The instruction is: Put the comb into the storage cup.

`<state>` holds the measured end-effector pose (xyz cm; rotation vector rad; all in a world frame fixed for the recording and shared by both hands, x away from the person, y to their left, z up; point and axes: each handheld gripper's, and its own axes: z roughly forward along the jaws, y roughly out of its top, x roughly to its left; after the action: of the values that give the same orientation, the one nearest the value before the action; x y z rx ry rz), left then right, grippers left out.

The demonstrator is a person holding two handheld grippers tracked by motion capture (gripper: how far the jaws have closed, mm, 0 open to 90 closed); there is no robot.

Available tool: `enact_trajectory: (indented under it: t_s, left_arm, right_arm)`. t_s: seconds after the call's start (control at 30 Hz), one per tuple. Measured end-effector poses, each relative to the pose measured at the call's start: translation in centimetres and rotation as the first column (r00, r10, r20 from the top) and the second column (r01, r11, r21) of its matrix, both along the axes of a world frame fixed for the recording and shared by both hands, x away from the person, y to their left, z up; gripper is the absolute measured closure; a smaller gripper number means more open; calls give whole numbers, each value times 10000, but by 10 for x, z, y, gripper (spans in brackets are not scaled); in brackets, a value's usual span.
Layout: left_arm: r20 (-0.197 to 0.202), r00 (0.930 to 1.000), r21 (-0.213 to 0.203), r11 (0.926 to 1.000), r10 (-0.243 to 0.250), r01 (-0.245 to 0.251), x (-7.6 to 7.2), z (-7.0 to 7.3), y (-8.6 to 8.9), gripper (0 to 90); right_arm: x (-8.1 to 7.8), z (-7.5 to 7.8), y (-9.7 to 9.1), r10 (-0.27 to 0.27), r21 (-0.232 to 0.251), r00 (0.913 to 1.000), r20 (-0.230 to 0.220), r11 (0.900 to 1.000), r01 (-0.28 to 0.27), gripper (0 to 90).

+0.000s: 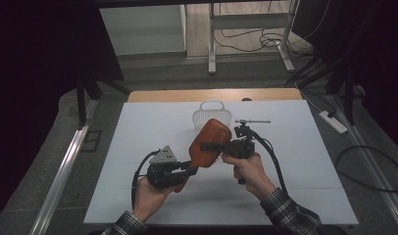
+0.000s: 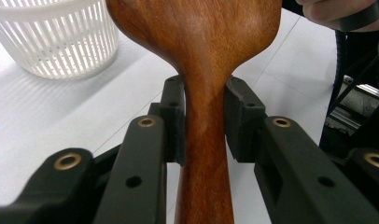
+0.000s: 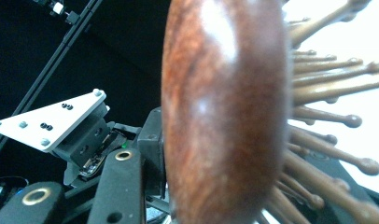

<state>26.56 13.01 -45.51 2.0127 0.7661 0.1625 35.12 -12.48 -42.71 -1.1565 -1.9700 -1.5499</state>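
The left claw point(image 1: 189, 169) is closed on the narrow handle of a wooden hairbrush point(image 1: 209, 143); in the left gripper view its two black pads point(image 2: 176, 123) press against opposite sides of the handle point(image 2: 204, 154), just below the point where the wood widens into the head. The right claw point(image 1: 211, 146) is closed across the brush head; in the high view its jaws lie over the broad reddish-brown back, and in the right gripper view the rounded back point(image 3: 220, 116) stands edge-on between the jaws, with round-tipped wooden bristles point(image 3: 327, 116) projecting to the right. The brush is held clear of the table point(image 1: 138, 147), above the white surface near its middle, the head tilted up and away from the person. Each claw is carried in one of the person's hands, which enter from the near edge of the high view. A white slatted basket point(image 1: 211, 116) stands on the table just behind the brush head. A thin metal rod point(image 1: 252, 121) lies on the table to the right of the basket.
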Motion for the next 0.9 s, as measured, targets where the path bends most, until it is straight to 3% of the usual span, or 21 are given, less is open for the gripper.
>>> enact_trajectory:
  t_s: [0.2, 0.63, 0.9]
  left_arm:
    - [-46, 10000, 78, 10000, 9, -9, 0, -1, 1, 644]
    - [-171, 9995, 928, 9954, 260, -243, 0, -5, 3, 378]
    - [-356, 9987, 1026, 9941, 377, -339, 1, -8, 8, 242]
  right_arm:
    - [-1, 3, -1, -102, -156, 9996, 275, 9998, 107, 542]
    - [0, 14, -8, -408, -327, 9960, 789, 9985, 435, 543]
    - [1, 18, -10, -571, -396, 9938, 952, 9973, 611, 543]
